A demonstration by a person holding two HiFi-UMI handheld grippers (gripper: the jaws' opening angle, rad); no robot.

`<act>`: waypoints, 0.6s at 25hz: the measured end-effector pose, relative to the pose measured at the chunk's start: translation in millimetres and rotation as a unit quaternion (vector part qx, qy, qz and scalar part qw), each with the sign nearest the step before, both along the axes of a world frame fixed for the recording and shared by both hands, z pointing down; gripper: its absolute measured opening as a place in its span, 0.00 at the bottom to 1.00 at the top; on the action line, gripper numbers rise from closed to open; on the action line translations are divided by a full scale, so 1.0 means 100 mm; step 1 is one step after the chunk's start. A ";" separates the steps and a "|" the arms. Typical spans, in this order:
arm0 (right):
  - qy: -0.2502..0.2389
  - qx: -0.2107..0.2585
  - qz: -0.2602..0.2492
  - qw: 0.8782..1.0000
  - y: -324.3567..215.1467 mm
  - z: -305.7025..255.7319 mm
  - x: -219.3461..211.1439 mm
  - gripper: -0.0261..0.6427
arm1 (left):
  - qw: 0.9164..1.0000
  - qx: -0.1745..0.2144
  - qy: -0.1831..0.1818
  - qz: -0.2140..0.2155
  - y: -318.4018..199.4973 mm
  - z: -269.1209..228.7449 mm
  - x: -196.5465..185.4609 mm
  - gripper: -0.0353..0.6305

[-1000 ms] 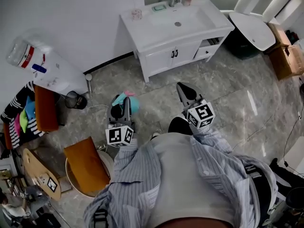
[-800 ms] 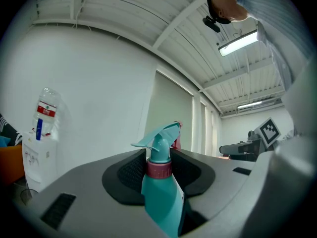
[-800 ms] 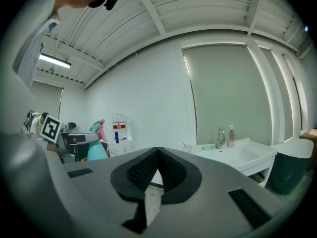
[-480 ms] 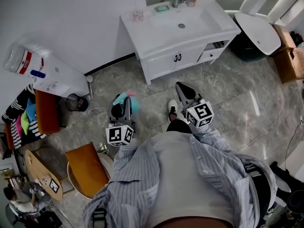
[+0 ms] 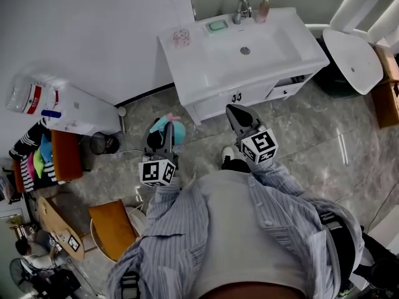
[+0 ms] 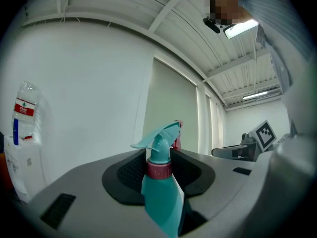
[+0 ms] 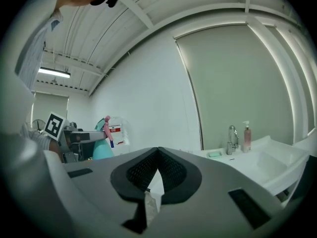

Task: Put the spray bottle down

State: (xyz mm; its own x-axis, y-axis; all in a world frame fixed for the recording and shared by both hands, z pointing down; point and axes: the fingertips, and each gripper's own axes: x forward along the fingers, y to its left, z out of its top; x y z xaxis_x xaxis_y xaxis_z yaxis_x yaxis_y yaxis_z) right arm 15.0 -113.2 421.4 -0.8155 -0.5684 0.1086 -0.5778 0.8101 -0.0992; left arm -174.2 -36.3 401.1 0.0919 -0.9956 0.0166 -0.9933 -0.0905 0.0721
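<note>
Both grippers are drawing nearer to the white vanity [image 5: 187, 67] than they were a second ago, as the person is walking toward it across the grey marble floor [image 5: 324, 136]. The left gripper [image 5: 163, 131] is clamping the teal spray bottle [image 6: 161, 192], its jaws pressing on the neck around the pink collar. The bottle is standing upright, trigger head pointing away from the person. It is hanging above the floor, just short of the vanity's left front corner. The right gripper [image 5: 237, 112] is reaching level toward the cabinet doors, its jaws pressing together at the tips. A faucet [image 5: 242, 8] and a soap pump [image 5: 265, 6] are standing behind the basin.
</note>
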 end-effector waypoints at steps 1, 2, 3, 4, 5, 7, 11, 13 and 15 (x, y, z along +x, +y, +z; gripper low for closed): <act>-0.001 0.000 -0.005 1.000 -0.12 -0.01 0.00 0.06 | 1.000 -0.005 0.000 0.001 -0.13 0.01 0.04 0.27; -0.002 -0.001 -0.010 1.000 -0.24 -0.01 -0.01 0.06 | 1.000 -0.010 0.000 0.003 -0.26 0.02 0.08 0.27; -0.002 -0.002 -0.016 1.000 -0.33 -0.01 0.00 0.06 | 1.000 -0.014 -0.002 0.004 -0.37 0.03 0.13 0.27; -0.003 -0.004 -0.021 1.000 -0.41 0.00 0.00 0.06 | 1.000 -0.018 -0.003 0.006 -0.47 0.04 0.18 0.27; -0.002 -0.007 -0.026 1.000 -0.48 0.02 0.02 0.06 | 1.000 -0.020 -0.005 0.008 -0.55 0.05 0.24 0.27; 0.000 -0.016 -0.033 0.999 -0.59 0.09 0.04 0.06 | 1.000 -0.025 -0.010 0.013 -0.70 0.05 0.33 0.27; 0.002 -0.030 -0.036 0.999 -0.77 0.22 0.01 0.06 | 0.999 -0.036 -0.013 0.017 -0.92 0.14 0.35 0.27; 0.006 -0.038 -0.033 0.999 -0.86 0.30 -0.01 0.06 | 0.999 -0.042 -0.009 0.017 -1.01 0.22 0.31 0.27; 0.011 -0.047 -0.027 0.998 -0.95 0.38 -0.02 0.06 | 0.999 -0.047 -0.007 0.018 -1.10 0.30 0.28 0.27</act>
